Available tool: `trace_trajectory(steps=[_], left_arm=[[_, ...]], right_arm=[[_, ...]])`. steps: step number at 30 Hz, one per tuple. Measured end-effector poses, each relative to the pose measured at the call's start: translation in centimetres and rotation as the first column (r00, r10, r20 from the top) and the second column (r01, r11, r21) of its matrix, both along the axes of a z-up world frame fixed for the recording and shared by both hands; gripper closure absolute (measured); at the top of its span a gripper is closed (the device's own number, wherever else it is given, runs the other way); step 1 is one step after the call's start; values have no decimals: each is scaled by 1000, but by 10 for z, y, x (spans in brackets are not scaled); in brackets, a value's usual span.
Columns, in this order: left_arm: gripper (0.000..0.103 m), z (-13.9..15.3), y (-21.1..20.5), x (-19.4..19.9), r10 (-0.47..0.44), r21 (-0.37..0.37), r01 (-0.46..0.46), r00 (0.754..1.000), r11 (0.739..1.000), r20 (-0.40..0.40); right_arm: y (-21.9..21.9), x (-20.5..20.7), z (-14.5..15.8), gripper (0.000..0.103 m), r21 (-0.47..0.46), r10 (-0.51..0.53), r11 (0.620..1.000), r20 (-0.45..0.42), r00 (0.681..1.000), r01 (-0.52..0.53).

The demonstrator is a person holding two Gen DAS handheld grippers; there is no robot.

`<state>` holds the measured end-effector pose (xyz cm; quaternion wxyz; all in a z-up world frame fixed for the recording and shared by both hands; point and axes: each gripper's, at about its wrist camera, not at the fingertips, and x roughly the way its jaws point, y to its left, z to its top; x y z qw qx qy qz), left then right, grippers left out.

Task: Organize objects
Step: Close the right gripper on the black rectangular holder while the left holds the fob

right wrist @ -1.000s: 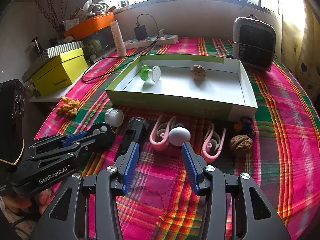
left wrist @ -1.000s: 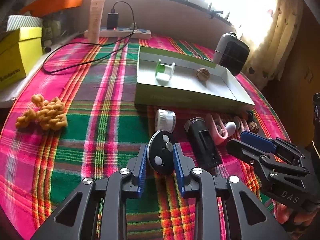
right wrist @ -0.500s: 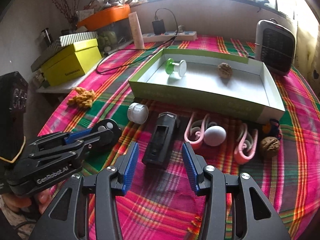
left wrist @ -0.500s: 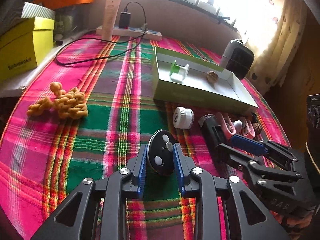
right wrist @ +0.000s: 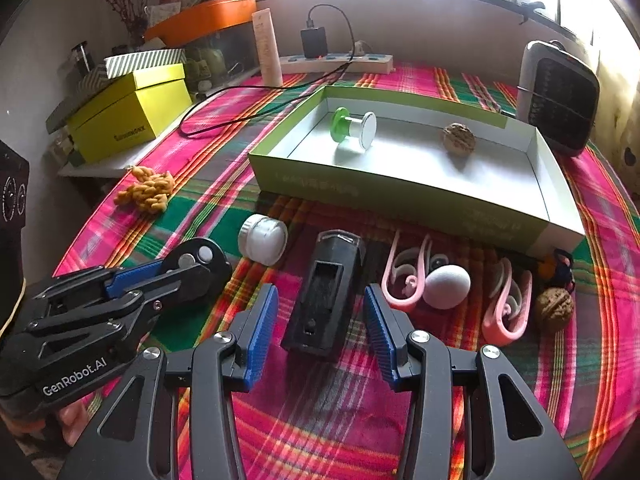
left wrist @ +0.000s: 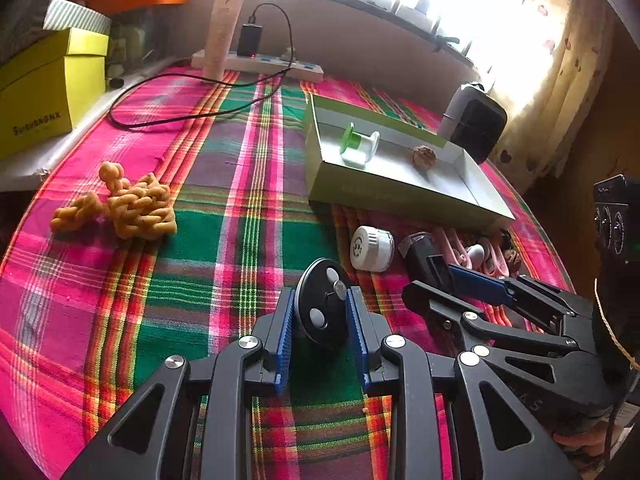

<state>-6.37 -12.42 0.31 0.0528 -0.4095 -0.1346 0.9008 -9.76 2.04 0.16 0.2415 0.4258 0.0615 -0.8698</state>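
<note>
Left fingers [left wrist: 320, 312]: clenched on a black disc [left wrist: 325, 306] with pale round spots, held on edge between the blue pads above the plaid cloth near the table's front edge.
Right fingers [right wrist: 320, 316]: released, spread wide to either side of a black box-shaped gadget [right wrist: 326, 292] that lies on the table; the pads stand clear of its sides.
Beside the gadget: a white jar [right wrist: 263, 240] to its left; to its right a pink clip [right wrist: 404, 276], a white egg [right wrist: 447, 286] touching that clip, a second pink clip [right wrist: 506, 306] and a walnut [right wrist: 554, 309].
Tray [right wrist: 400, 190]: green-walled, white inside, behind the row toward the table's far edge; it holds a green-and-white spool [right wrist: 354, 128] and another walnut [right wrist: 459, 139].
Left edge of the table: a knotted yellow rope [right wrist: 148, 190].
Far right corner: a small heater [right wrist: 558, 96].
</note>
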Motion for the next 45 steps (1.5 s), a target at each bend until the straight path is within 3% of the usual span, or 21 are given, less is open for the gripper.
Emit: trace_trajectory(steps=[5,10,17,45], left_arm=[[78,1,1,-3,0,-12,0,1000,1000,3],[78,1,3,-5,0,-32,0,1000,999,7],[78,2,8,-5,11,-59,-10,1000,998,8],[79,6,18,-6,14,-80,-14,1000,997,3]], right_arm=[[5,-4,0,58,-32,-3,999,12,1000,3],[0,-3,0,66,19,-7,1000,-9,1000,7],[4,-3,0,74,3,-21,1000,-4,1000,21],[5,6,1,74,-28,1,1000,3,1000,-1]])
